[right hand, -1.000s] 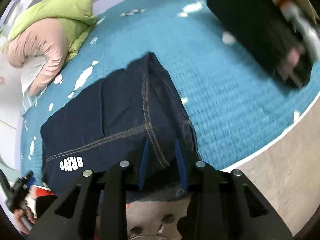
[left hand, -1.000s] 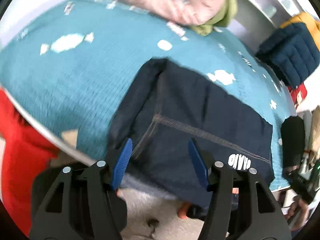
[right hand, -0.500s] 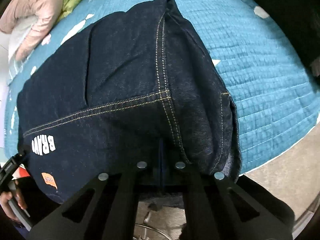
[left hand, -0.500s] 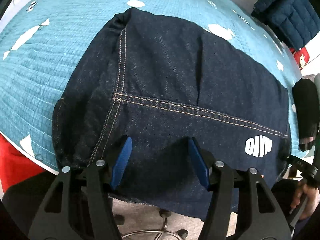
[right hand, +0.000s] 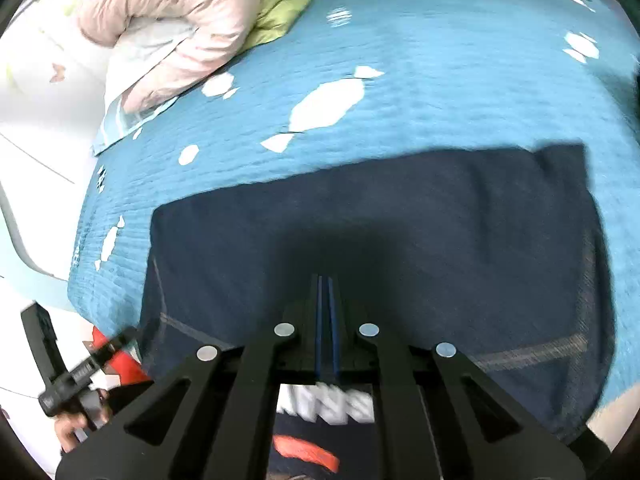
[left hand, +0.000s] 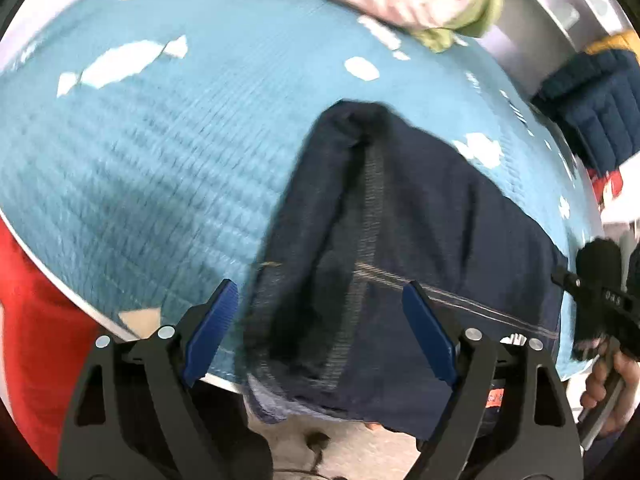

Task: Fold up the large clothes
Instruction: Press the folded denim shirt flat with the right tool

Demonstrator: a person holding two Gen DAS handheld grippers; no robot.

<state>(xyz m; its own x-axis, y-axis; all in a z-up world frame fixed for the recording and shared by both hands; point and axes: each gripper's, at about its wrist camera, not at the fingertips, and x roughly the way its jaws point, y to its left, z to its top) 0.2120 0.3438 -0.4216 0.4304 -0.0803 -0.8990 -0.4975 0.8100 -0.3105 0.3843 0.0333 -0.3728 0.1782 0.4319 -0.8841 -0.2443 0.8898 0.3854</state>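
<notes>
Dark blue folded jeans (left hand: 420,220) lie on the teal bed cover (left hand: 140,160), their near edge hanging over the bed's front. My left gripper (left hand: 320,286) hovers over the jeans' left end. Its jaws are opening wide, with the denim below and between them and the blue pads (left hand: 212,320) clear of the cloth. In the right wrist view the jeans (right hand: 400,220) stretch across the frame. My right gripper (right hand: 326,278) is shut above their near part, just beyond the white print (right hand: 332,404). I see no cloth pinched between its pads.
A pink and green duvet (right hand: 180,20) is bunched at the back of the bed. A navy quilted jacket (left hand: 592,108) lies off the bed's far right, and red cloth (left hand: 32,300) sits at the left edge. A hand (left hand: 612,380) holds the other gripper at the right.
My left gripper's jaws have spread wider and its view has drawn back from the jeans. My right gripper has gone from partly open to shut and swept left along the jeans' near edge.
</notes>
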